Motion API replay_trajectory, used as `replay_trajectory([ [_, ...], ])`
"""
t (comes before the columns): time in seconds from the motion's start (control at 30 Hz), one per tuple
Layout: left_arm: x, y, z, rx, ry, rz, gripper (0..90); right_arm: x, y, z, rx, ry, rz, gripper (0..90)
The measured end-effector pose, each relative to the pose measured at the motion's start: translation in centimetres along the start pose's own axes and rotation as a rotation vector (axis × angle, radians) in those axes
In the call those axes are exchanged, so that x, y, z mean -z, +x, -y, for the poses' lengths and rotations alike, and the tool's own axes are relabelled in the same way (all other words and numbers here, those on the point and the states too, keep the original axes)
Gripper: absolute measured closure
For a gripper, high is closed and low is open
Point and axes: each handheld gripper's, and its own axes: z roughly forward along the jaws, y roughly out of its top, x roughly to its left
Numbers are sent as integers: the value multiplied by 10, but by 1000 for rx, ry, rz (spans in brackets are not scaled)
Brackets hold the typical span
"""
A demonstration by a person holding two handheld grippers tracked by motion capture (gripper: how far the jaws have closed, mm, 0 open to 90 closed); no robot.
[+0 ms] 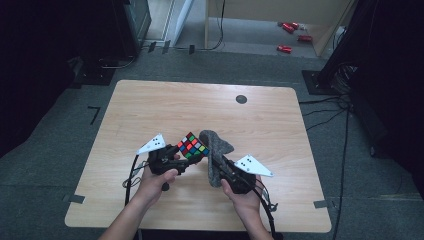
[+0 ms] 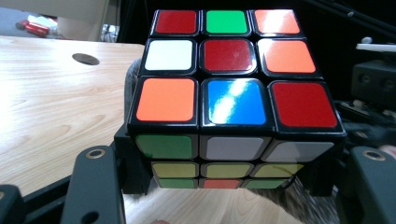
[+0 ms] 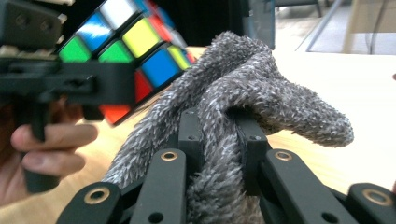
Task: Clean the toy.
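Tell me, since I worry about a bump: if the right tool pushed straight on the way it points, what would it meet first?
Probably the puzzle cube held in the left tool. The right tool, shut on the grey cloth, aims up toward it, so the cloth would touch first, though depth is unclear.

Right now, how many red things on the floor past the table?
4, all beyond the table's far right corner: two close together at the back, one right of them, one nearer the table. More may be hidden behind the wooden panel.
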Motion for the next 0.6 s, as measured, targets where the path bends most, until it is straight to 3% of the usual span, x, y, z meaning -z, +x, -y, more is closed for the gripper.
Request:
replay_trajectory([
  [0.07,-3,-2,1,-6,9,6,351,-1,1,1,1,3,-20,768],
  [0.2,-5,-4,2,-1,11,12,351,-8,12,8,46,35,-57,769],
  [0.4,-2,-1,1,-11,13,-11,351,-14,19,13,119,94,-123,765],
  [0.5,2,1,0,-34,18,-46,351,-12,12,11,114,101,-87,762],
  [0.6,4,4,0,-57,30,-73,351,-8,-4,8,99,104,-7,760],
])
